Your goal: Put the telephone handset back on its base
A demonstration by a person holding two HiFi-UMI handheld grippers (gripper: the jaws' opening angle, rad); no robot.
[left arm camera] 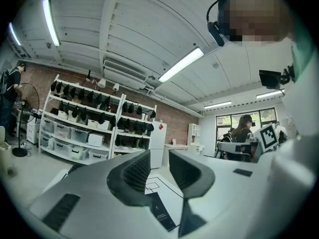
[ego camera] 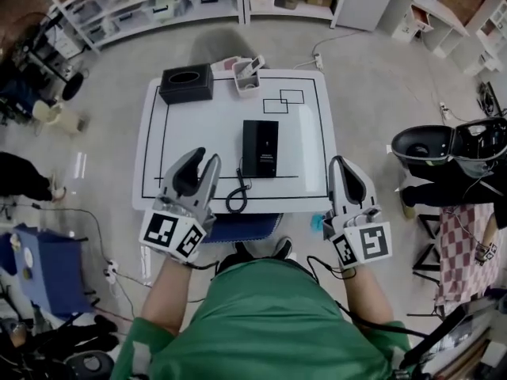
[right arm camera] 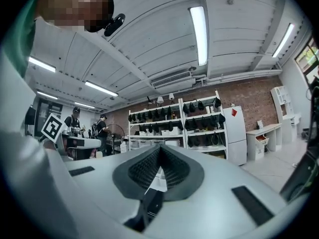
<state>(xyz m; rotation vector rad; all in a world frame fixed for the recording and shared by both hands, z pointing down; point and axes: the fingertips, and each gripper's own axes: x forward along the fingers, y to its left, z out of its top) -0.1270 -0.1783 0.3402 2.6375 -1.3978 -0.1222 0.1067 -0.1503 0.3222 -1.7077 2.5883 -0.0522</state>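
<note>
A black telephone lies flat in the middle of the white table, and its coiled cord trails to the near edge. I cannot tell the handset apart from the base. My left gripper hovers over the table's near left, open, with nothing between its jaws. In the left gripper view the left gripper frames the telephone lying ahead. My right gripper is at the table's near right edge, shut and empty. In the right gripper view the closed right gripper hides most of the telephone.
A black box sits at the table's far left corner, with a small white holder beside it. Black lines and small rectangles mark the tabletop. A chair stands to the right and shelving at the back.
</note>
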